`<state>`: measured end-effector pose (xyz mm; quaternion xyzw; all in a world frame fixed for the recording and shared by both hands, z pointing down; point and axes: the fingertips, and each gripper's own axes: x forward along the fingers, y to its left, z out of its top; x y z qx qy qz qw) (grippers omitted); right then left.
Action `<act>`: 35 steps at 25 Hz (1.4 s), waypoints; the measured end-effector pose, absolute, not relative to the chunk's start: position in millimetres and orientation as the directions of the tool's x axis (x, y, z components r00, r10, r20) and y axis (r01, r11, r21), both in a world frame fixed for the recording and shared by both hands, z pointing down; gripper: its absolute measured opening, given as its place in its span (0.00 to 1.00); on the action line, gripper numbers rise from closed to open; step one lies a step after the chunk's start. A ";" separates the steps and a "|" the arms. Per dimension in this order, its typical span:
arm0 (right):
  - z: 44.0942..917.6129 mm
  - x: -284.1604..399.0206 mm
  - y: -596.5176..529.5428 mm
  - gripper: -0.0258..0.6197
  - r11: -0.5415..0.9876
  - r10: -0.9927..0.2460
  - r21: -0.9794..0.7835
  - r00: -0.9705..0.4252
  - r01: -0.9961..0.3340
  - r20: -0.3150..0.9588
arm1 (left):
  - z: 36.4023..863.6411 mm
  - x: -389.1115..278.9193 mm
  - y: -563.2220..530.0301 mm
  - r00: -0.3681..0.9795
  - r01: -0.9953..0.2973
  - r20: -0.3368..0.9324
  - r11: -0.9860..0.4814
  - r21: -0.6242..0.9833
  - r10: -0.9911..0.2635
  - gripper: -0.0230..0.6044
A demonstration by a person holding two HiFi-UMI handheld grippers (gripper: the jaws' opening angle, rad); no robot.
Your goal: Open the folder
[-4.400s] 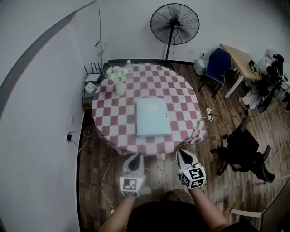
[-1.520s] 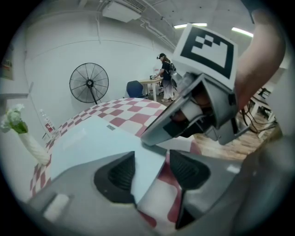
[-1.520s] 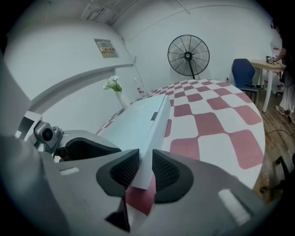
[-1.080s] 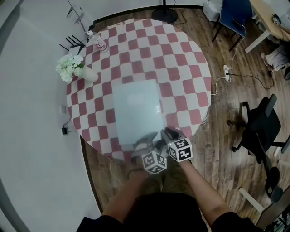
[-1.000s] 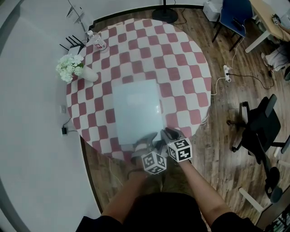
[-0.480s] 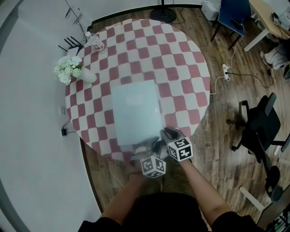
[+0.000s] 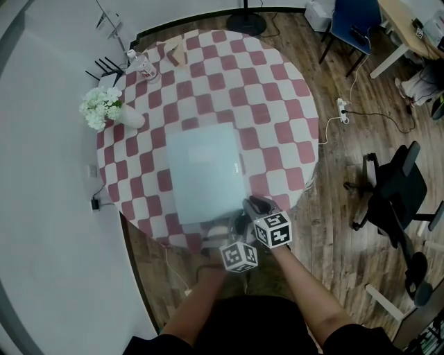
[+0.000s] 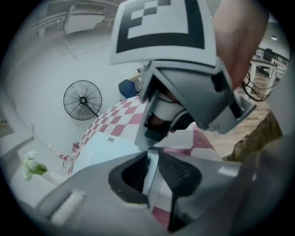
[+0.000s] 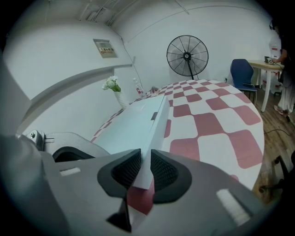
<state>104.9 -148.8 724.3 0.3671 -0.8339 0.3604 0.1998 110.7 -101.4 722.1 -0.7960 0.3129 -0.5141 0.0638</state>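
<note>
The left gripper and the right gripper sit side by side at the near edge of the counter, which is round and covered with a red-and-white checked cloth. The left gripper's fingers have just been closing and now pinch a thin pale edge of the folder between their pads. In the left gripper view, the right gripper looms just ahead of them. The right gripper's fingers are closed on the folder's near right corner, with its thin edge running up between the pads. The pale blue folder lies flat and shut on the near half of the counter, its near edge close to the counter's rim and its long sides running away from the person. At the far left edge of the counter stands a vase of white flowers, and a bottle stands beyond it near the far rim. A standing fan is behind the counter by the wall. To the right, on the wooden floor, are a power strip, a black office chair and a blue chair.
</note>
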 end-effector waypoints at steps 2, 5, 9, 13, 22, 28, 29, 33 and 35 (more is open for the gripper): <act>724.3 105.4 -149.5 0.14 0.466 -0.472 -0.454 -0.648 -0.759 0.598 | 721.9 111.4 -102.2 0.259 -0.443 0.767 -0.778 -0.445 -0.587 0.15; 724.1 105.2 -150.1 0.14 0.464 -0.472 -0.457 -0.649 -0.758 0.597 | 719.8 111.0 -102.6 0.257 -0.449 0.754 -0.766 -0.461 -0.604 0.11; 723.8 106.9 -150.0 0.14 0.469 -0.471 -0.450 -0.646 -0.760 0.600 | 704.9 109.7 -104.4 0.289 -0.459 0.727 -0.757 -0.465 -0.623 0.06; 725.0 104.8 -150.1 0.14 0.475 -0.471 -0.434 -0.638 -0.765 0.610 | 684.2 104.8 -108.0 0.317 -0.514 0.683 -0.725 -0.458 -0.658 0.04; 723.3 102.1 -148.0 0.13 0.474 -0.464 -0.410 -0.616 -0.780 0.636 | 651.9 89.5 -112.9 0.348 -0.616 0.617 -0.668 -0.418 -0.706 0.04; 723.2 100.0 -146.0 0.13 0.478 -0.454 -0.390 -0.602 -0.787 0.657 | 612.7 68.1 -113.1 0.337 -0.690 0.528 -0.586 -0.424 -0.779 0.05; 723.2 100.0 -145.3 0.13 0.478 -0.453 -0.386 -0.598 -0.789 0.661 | 604.4 63.0 -112.7 0.334 -0.704 0.514 -0.572 -0.421 -0.790 0.04; 721.2 100.5 -143.7 0.13 0.482 -0.449 -0.362 -0.580 -0.797 0.679 | 570.7 39.7 -111.1 0.305 -0.769 0.454 -0.498 -0.401 -0.837 0.04; 720.1 97.2 -143.1 0.11 0.489 -0.435 -0.362 -0.582 -0.794 0.687 | 551.9 21.8 -113.2 0.276 -0.806 0.422 -0.447 -0.388 -0.864 0.04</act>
